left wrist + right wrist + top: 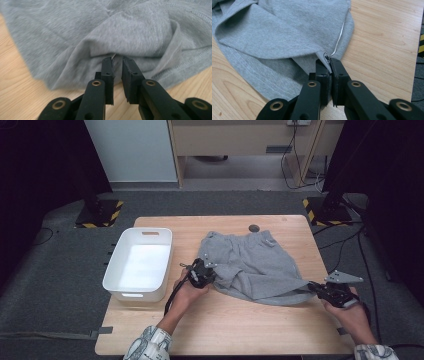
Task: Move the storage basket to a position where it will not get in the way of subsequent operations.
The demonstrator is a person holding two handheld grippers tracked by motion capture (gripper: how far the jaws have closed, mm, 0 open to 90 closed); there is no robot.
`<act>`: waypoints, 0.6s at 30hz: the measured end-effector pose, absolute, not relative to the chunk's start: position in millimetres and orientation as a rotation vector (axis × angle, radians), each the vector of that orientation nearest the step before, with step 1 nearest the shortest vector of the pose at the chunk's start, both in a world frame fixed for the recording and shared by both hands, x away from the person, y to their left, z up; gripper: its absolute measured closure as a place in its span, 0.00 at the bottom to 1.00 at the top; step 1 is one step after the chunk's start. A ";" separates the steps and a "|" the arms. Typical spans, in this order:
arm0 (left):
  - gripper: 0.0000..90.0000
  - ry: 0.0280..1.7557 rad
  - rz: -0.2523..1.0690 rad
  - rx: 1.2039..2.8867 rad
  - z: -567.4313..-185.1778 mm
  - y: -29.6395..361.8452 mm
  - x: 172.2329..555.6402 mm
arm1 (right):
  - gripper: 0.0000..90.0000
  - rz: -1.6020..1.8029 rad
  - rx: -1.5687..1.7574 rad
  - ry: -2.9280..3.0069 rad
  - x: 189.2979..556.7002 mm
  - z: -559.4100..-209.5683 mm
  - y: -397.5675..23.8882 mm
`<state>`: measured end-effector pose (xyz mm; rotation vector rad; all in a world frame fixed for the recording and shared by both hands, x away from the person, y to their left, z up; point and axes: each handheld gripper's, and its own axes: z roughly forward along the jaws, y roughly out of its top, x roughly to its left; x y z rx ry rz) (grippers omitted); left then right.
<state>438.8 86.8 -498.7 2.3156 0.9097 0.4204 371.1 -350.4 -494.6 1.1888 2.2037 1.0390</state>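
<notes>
A white bin (138, 264) stands on the left part of the wooden table (235, 330), well apart from both grippers. Just to its right, the left gripper (207, 268) sits at the near left edge of the grey shorts (250, 262). In the left gripper view, the left gripper (117, 60) has its jaws parted by a narrow gap; the tips meet a fold of the grey shorts (105, 32), but no cloth lies between the pads, so the gripper is released. The shorts lie spread across the middle of the table, waistband toward the far edge, with the near hem drawn out to the right. At that right end, the right gripper (314, 286) is clenched on the fabric. In the right gripper view, the right gripper (329, 60) pinches a corner of the shorts (282, 32) together with a small white label (323, 57) between its closed jaws.
</notes>
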 end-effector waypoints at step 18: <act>0.78 0.889 0.406 2.220 -501.5 49.7 471.7 | 0.95 1.042 1.184 2.202 370.8 -494.6 -351.2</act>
